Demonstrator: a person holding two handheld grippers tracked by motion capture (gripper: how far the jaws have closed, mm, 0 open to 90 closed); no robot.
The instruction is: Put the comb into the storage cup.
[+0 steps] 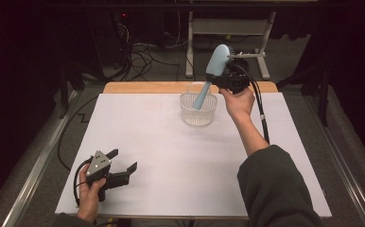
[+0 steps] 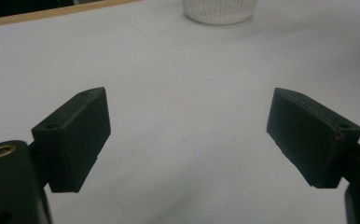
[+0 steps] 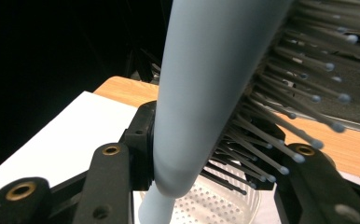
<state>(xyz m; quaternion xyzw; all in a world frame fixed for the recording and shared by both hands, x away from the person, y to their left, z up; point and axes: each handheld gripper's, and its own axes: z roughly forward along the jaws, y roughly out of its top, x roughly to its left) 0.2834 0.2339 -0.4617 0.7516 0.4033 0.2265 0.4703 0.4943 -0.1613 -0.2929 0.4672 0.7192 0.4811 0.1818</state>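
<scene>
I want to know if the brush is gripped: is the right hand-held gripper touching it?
Touching. The right gripper view shows the jaws pressed on the hairbrush, one against its back, one in its bristles.

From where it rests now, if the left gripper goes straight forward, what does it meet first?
Probably nothing soon: the left gripper points across the bare white table. The white basket stands farther off, slightly to one side.

lab: dark room, floor cables [image 1: 145, 54], rig table [image 1: 124, 87]
</scene>
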